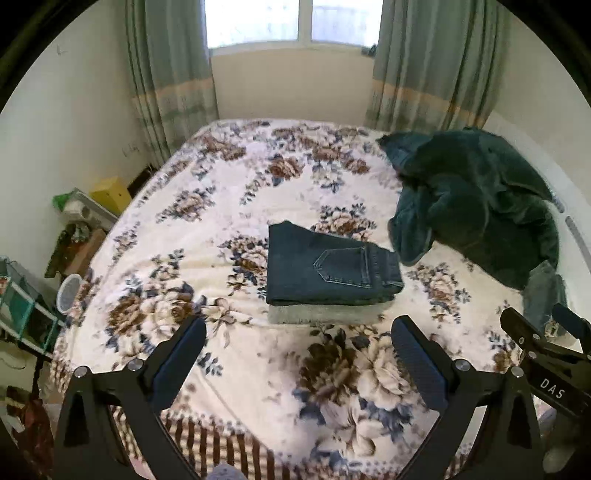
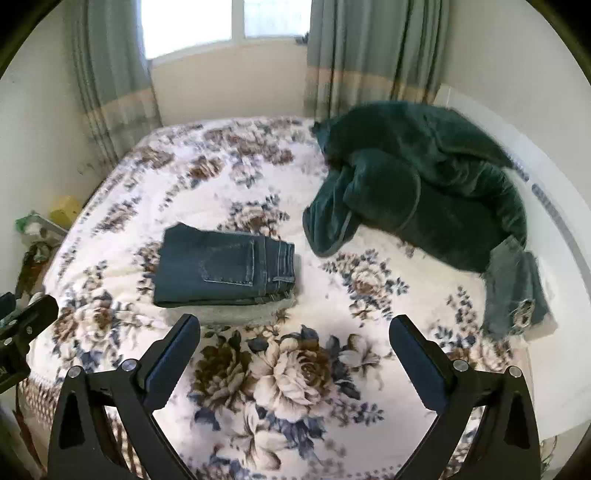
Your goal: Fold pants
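Dark blue jeans [image 1: 328, 267] [image 2: 227, 271] lie folded into a neat rectangle, back pocket up, on top of a folded grey garment [image 1: 325, 314] [image 2: 236, 314] on the floral bedspread [image 1: 221, 206] [image 2: 295, 373]. My left gripper [image 1: 299, 332] hangs open above the near part of the bed, short of the stack, nothing between its fingers. My right gripper [image 2: 295, 330] is open as well, empty, also short of the stack, which sits ahead to its left. The right gripper [image 1: 546, 332] also shows at the right edge of the left wrist view.
A crumpled dark green blanket [image 1: 476, 199] [image 2: 428, 184] lies at the bed's right, with a grey-blue garment [image 2: 513, 291] by its near end. Boxes and clutter [image 1: 85, 218] stand on the floor left of the bed. Curtains [image 1: 170, 62] and a window [image 1: 291, 22] are behind.
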`<state>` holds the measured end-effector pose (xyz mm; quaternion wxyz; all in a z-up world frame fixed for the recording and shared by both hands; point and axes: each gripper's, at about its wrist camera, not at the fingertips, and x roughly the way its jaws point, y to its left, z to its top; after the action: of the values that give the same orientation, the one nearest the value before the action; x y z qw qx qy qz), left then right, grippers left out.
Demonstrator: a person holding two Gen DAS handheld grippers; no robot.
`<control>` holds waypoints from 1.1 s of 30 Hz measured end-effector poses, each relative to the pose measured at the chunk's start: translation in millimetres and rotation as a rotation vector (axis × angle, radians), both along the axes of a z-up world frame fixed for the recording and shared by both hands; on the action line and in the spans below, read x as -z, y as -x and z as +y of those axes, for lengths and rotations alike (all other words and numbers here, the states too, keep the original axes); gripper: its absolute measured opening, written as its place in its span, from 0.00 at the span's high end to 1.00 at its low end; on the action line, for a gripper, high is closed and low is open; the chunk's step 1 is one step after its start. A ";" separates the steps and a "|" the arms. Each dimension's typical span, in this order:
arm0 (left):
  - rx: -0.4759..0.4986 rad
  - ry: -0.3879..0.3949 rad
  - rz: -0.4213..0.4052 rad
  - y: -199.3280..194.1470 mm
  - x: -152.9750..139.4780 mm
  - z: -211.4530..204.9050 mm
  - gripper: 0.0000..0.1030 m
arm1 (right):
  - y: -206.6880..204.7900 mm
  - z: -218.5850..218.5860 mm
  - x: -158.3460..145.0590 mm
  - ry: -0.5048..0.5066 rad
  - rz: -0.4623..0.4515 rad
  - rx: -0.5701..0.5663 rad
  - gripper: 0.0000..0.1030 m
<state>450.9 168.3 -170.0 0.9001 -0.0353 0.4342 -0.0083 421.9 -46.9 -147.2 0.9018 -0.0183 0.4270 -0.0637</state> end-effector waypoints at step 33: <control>-0.043 -0.039 -0.206 169.1 -144.3 5.4 0.00 | 222.1 27.4 -225.0 -0.015 -0.196 -0.104 0.00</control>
<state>281.8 173.7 -25.7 0.9405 -0.0259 0.3385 0.0159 199.8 -19.6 77.8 0.9414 -0.0272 0.3357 -0.0151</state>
